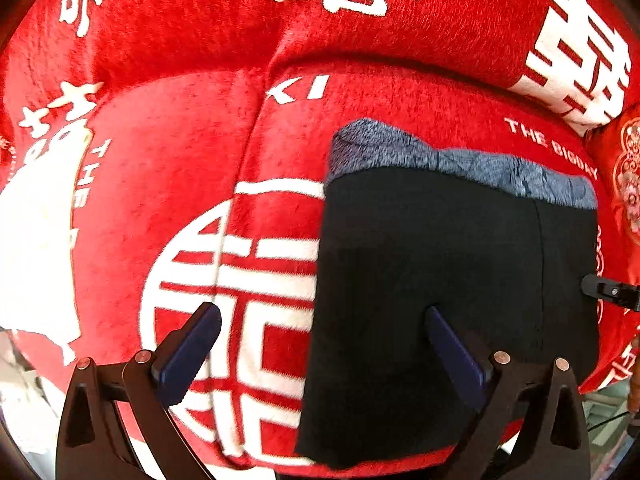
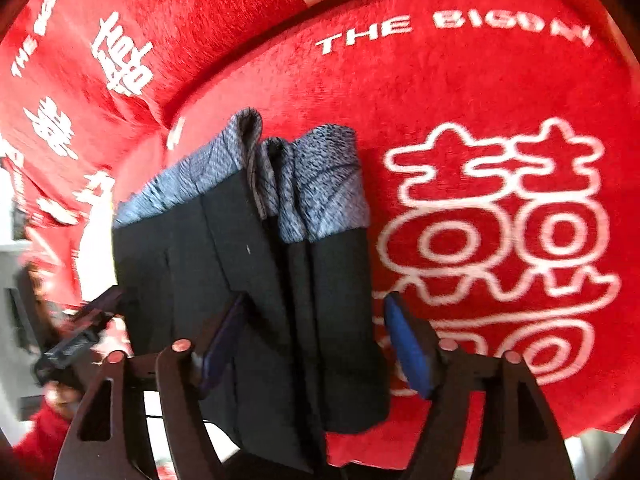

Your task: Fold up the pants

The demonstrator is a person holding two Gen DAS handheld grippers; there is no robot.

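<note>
Pants (image 2: 256, 300) lie folded on the red cushion (image 2: 460, 92), long axis running top to bottom of the right wrist frame. My right claw (image 2: 314, 316) straddles them, spread, apparently not pinching. Left claw (image 1: 322, 320), spread and empty, sits at their left edge.

**Legible markings on the red cover**

On the red plush cover (image 2: 460, 92) you can read "THE BIG D…" in white capitals at 12 o'clock of the right wrist view; the last letters blur. You see the same line at 2 o'clock of the left wrist view, and "THE" running vertically at 9 o'clock. White double-happiness characters (image 2: 500, 216) stand at 3 o'clock in the right view. A round white emblem (image 1: 240, 280) sits at 7 o'clock in the left.
</note>
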